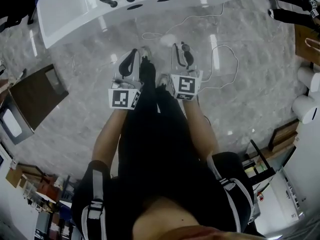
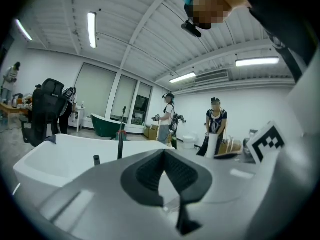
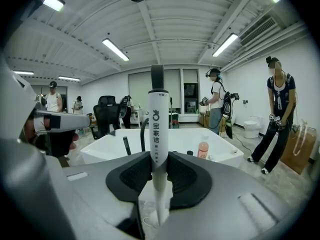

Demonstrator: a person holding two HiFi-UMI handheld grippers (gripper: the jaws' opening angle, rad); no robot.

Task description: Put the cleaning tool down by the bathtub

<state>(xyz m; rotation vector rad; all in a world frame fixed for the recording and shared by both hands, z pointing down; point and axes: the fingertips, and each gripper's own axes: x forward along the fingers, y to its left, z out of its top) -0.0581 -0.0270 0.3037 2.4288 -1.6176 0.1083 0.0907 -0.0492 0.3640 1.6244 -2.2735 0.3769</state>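
Since the grey marble-patterned floor [image 1: 75,109] fills most of the head view, we log it first. The large white bathtub [image 1: 65,14], with black fittings on its rim, lies along the floor's far side and serves as our landmark. Just in front of the tub's outer wall stands the slender white plastic cleaning tool with a black top end [image 3: 158,129], near upright, its lower end close to the floor. The right gripper [image 3: 159,159] is clamped on the shaft, its pads pressing both sides just below the printed characters. The left gripper [image 2: 163,156], beside it and equally short of the tub, is closed with nothing between its pads.

Handling, our judgement: light, stiff and smooth, so likely slippery. A long shaft will pivot in the pads, so a mid-shaft hold suits it.

The right gripper view alone shows the grip and a small pinkish bottle [image 3: 202,149] on the tub rim. The head view alone lays out a thin white cord [image 1: 236,64] on the floor before the tub.
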